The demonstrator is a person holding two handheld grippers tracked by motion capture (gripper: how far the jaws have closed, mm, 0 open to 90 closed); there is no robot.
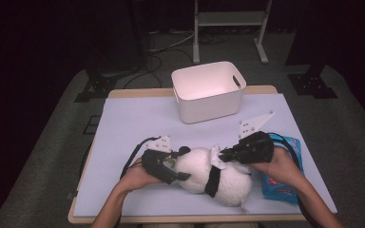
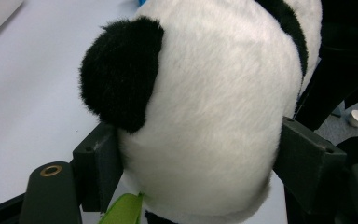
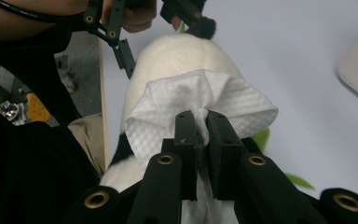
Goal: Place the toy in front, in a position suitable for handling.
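Observation:
A black-and-white panda plush (image 1: 223, 183) lies on its side near the table's front edge. My left gripper (image 1: 181, 165) is shut on its head, with the jaws pressing into the white fur on both sides (image 2: 200, 163), just below a black ear (image 2: 121, 70). My right gripper (image 1: 222, 155) is shut on a crumpled white wipe (image 1: 215, 157) that rests on the plush's body. In the right gripper view, the wipe (image 3: 200, 98) fans out past the pinched jaws (image 3: 200, 123) over the plush (image 3: 172, 53). A bit of green leaf (image 2: 123, 210) shows under the plush's head.
An empty white bin (image 1: 209, 90) stands at the back middle of the pale blue table mat (image 1: 133, 123). A blue wipe packet (image 1: 278, 185) lies under my right hand near the right edge. Cables and stand legs lie on the floor beyond.

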